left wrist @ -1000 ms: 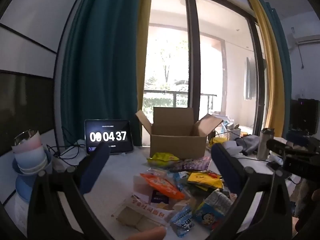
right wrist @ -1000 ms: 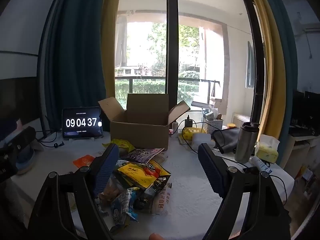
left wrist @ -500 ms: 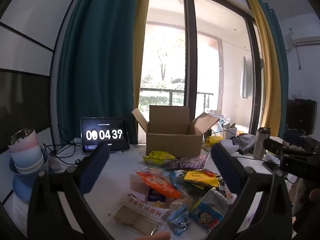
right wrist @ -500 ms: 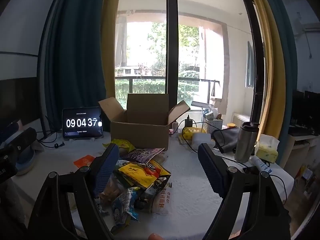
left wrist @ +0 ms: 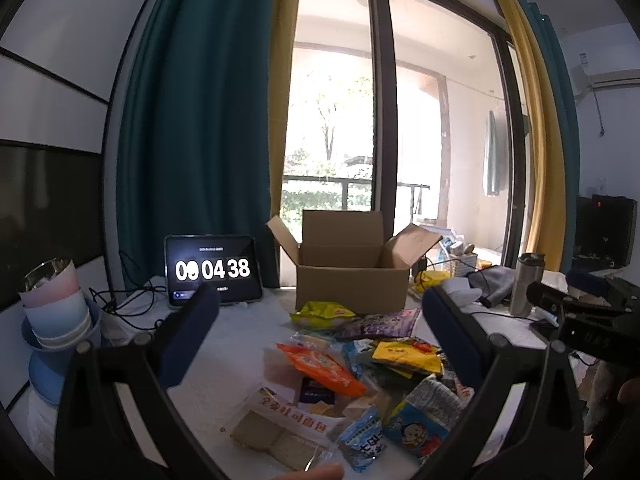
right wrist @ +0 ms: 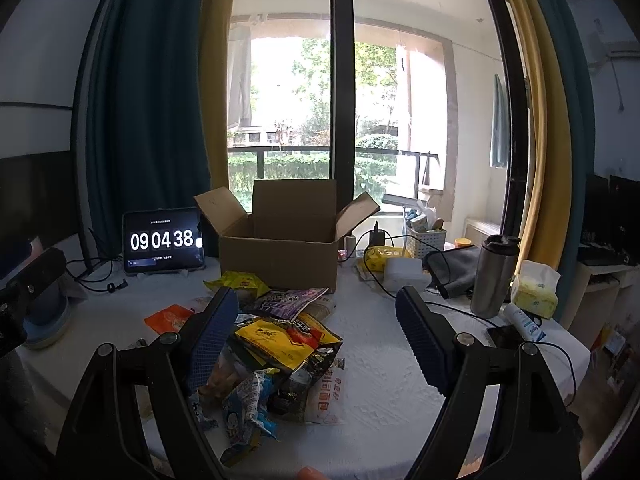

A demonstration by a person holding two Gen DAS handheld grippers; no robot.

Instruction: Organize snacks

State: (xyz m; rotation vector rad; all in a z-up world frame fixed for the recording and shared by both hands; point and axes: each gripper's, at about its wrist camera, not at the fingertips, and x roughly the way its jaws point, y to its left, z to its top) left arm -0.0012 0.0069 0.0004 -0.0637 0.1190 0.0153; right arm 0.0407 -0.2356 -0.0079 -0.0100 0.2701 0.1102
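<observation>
Snacks point(left wrist: 360, 368) lay in a loose heap on the table point(right wrist: 384, 360), just ahead of and below both grippers, with the open cardboard box point(right wrist: 280, 256) beyond the pile. Left gripper point(left wrist: 320, 340) and right gripper point(right wrist: 316, 336) both hovered with jaws spread wide, holding nothing. No packet could be seen inside the box from these views, so the sorting seemingly had everything left to do.

Open brown cardboard box point(right wrist: 280, 252) sits mid-table, before the window. Black tablet clock point(right wrist: 162, 242) stands left of it; steel travel mug point(right wrist: 494, 276) well right. Heap of crinkly foil snack packets point(right wrist: 280, 344) lies in front of the box, between my two spread grippers. Stacked pastel plastic cups point(left wrist: 56, 308) far left.
</observation>
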